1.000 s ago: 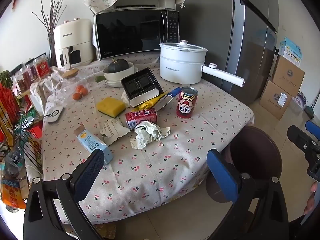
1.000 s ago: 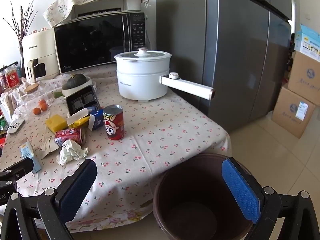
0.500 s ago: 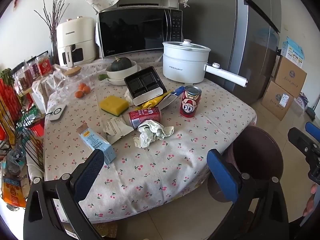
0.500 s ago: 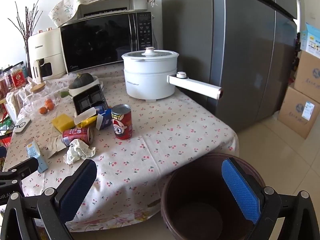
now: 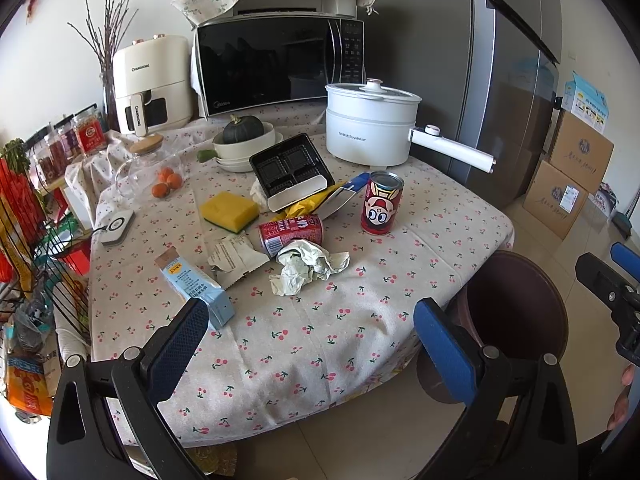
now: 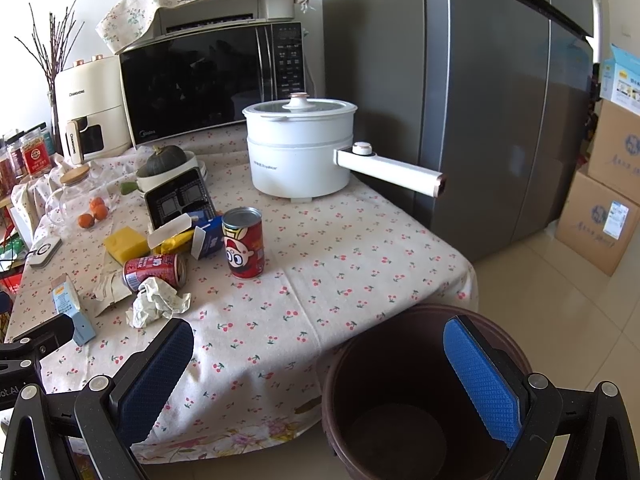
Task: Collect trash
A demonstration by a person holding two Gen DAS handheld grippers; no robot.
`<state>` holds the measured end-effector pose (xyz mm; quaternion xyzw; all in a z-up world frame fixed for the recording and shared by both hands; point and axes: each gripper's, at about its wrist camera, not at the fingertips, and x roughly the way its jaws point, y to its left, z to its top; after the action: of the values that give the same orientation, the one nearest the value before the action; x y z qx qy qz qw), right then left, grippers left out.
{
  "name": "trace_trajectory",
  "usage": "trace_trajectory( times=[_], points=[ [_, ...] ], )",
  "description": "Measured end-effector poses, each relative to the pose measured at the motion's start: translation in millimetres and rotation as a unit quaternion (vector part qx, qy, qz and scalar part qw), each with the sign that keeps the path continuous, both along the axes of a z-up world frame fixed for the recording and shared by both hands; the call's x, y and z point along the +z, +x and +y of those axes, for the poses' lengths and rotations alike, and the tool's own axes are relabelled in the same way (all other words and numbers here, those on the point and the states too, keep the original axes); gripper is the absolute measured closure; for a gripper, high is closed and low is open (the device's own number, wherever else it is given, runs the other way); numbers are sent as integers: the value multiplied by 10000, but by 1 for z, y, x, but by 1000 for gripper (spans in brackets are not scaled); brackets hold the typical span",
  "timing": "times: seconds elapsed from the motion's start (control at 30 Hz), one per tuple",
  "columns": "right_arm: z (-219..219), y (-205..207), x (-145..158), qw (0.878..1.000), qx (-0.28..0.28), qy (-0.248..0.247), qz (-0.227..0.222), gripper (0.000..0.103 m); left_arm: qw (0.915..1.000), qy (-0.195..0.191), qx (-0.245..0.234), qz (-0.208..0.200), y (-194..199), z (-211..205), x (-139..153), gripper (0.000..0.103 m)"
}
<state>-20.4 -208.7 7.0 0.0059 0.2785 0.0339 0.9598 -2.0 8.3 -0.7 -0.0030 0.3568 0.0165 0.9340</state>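
Trash is all still sitting on the table (image 5: 400, 312), so this looks like the very start: both the left gripper (image 5: 310, 338) and right gripper (image 6: 320, 364) hang wide apart, holding nothing, with the brown bin (image 6: 420, 400) on the floor at about 5 o'clock off the table corner. Going near to far, the blue carton (image 5: 196, 286) sits at 10 o'clock from the left gripper, then the crumpled paper (image 5: 306, 266) around 12, the tipped can (image 5: 290, 232) behind it and the upright can (image 5: 382, 208) at 1 o'clock. Next move is probably reaching in over the paper wad and closing on it, then swinging it to the bin.

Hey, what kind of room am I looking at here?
Most likely a home kitchen or dining corner: a black microwave and a cream air fryer stand at the back of a cherry-print clothed table, next to a tall grey refrigerator.
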Motion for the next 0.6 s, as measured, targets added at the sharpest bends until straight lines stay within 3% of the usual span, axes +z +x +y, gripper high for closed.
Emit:
trace_trajectory(
  times=[0.6],
  points=[
    [-3,1,-1,10000,-20,-1,10,0,10000,12,43,-32,-3,5,4,0]
  ],
)
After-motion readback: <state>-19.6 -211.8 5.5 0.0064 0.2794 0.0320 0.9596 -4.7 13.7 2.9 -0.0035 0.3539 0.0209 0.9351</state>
